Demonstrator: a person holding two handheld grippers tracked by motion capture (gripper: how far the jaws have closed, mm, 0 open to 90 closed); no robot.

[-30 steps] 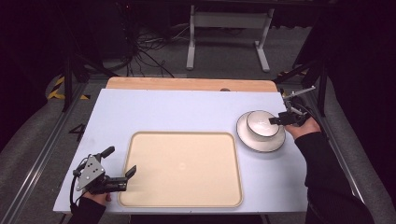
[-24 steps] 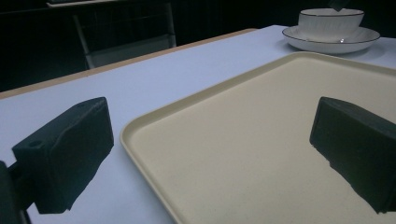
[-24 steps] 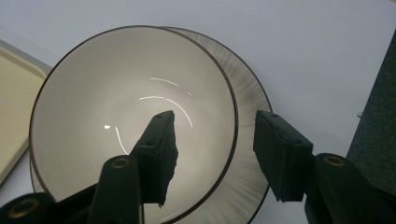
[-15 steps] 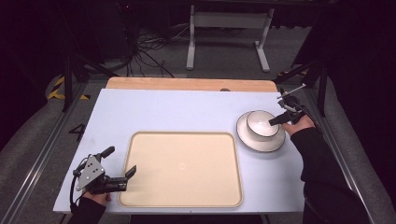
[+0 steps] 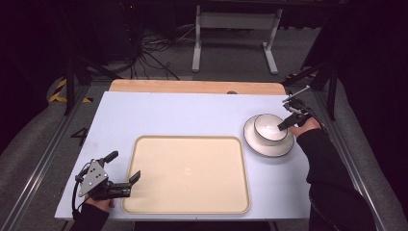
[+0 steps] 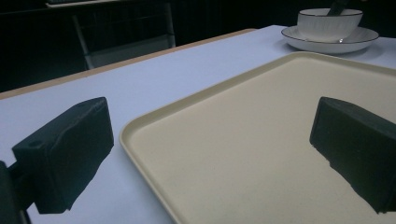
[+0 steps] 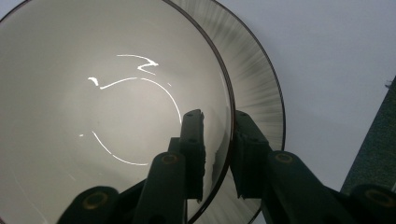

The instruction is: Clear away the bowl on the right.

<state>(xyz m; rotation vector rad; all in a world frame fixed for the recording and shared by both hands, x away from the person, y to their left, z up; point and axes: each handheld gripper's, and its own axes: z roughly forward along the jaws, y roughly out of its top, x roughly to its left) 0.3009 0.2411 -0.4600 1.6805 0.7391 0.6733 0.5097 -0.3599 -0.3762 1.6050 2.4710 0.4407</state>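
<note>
The empty white bowl (image 5: 267, 128) sat on its saucer (image 5: 284, 147) at the table's (image 5: 192, 115) right. The right gripper (image 7: 218, 140) had just closed its jaws on the bowl's rim. The left gripper (image 5: 122, 175) gaped wide, holding nothing, astride the empty beige tray's (image 5: 187, 173) corner.

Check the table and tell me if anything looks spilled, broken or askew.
Nothing stands out. The bowl sits upright on its plate, empty and unchipped as far as shows. The tray lies flat and square on the table. The right gripper is shut on the bowl's rim; the left gripper is open beside the tray.
</note>
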